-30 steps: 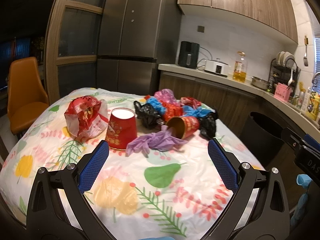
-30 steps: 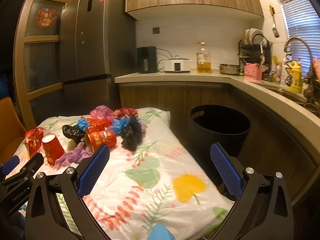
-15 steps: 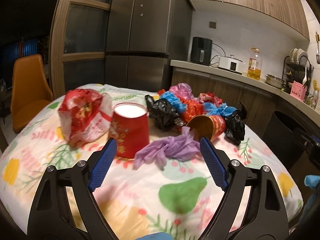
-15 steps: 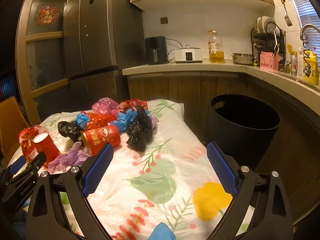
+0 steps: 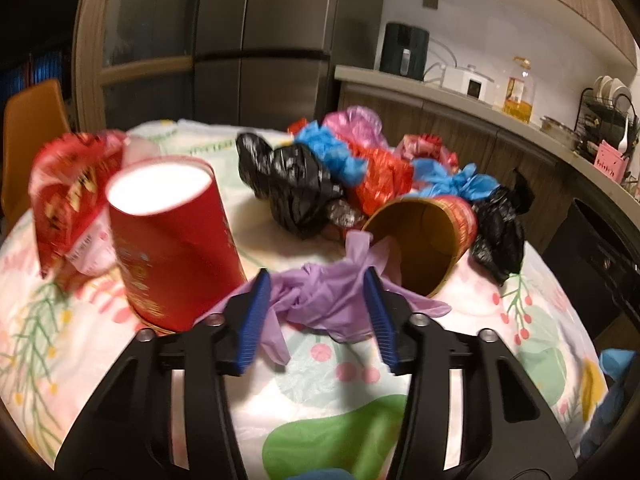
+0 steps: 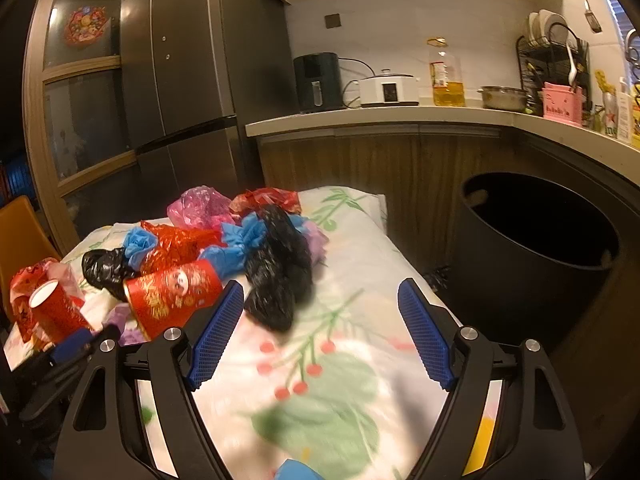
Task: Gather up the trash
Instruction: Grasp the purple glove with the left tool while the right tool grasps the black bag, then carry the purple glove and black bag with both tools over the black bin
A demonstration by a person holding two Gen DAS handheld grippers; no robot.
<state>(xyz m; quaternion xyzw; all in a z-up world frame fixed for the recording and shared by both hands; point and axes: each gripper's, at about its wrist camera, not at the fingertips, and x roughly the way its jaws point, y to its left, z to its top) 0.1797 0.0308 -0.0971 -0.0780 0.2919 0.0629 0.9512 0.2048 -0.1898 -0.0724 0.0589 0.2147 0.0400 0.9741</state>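
between the left gripper [image 5: 316,304] pads lies a thin, soft purple plastic glove [image 5: 328,300], matt and wrinkled. the pads [image 5: 254,316] are ribbed blue rubber on matt black plastic arms. left of it stands a smooth red paper cup [image 5: 172,240]. beyond it lie crinkled glossy black plastic bags [image 5: 292,188]. the surface [image 6: 320,360] wears a smooth printed cloth. ahead-right of the right gripper [image 6: 320,340] stands a matt black plastic bin [image 6: 532,256].

There are two red paper cups: one [image 5: 172,240] sits upside down and one [image 5: 424,236] lies on its side. There are two black bags [image 5: 288,184] [image 5: 500,232]. One purple glove [image 5: 328,300] lies in front. One red wrapper bag [image 5: 68,188] sits at the left. One black bin [image 6: 536,256] stands beside the table.
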